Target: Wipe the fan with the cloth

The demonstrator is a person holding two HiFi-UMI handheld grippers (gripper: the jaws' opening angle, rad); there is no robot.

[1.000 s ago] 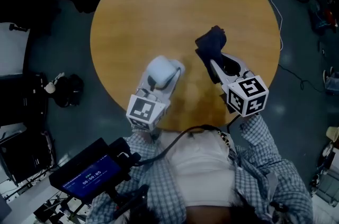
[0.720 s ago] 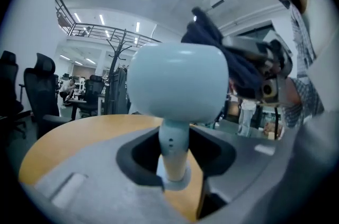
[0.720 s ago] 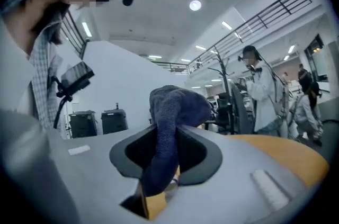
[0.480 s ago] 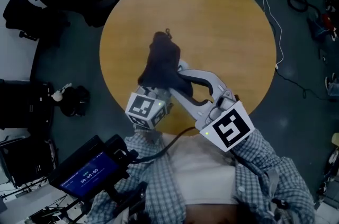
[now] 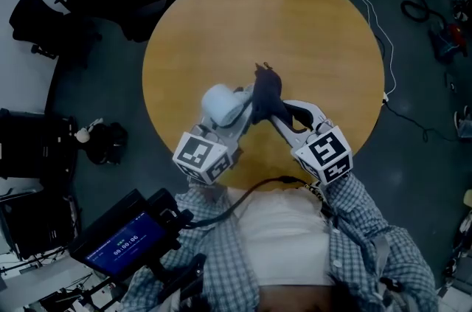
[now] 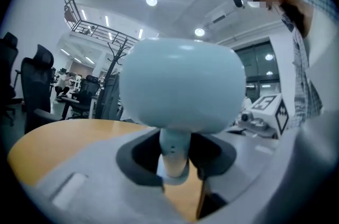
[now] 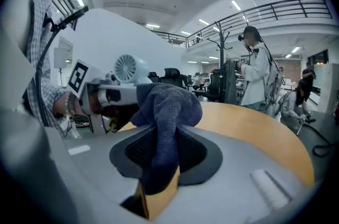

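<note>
The round wooden table (image 5: 258, 23) filled most of the head view. At its near edge both forearms, in checked sleeves (image 5: 365, 211), were bent in front of the chest with the two grippers converging over the tabletop. The left gripper (image 5: 227, 123) reached forward, roughly level, its marker cube nearest the body. The right gripper (image 5: 274, 115) angled inward toward the left one and tipped a little downward.

The left jaws pinched the stem of the pale fan (image 6: 180, 90), whose rounded head rose above them, clear of the table. The right jaws were clamped on the dark blue cloth (image 7: 164, 112), which bunched up above them. From above, the cloth lay against the right side of the fan's head; whether they touched could not be told.
</note>
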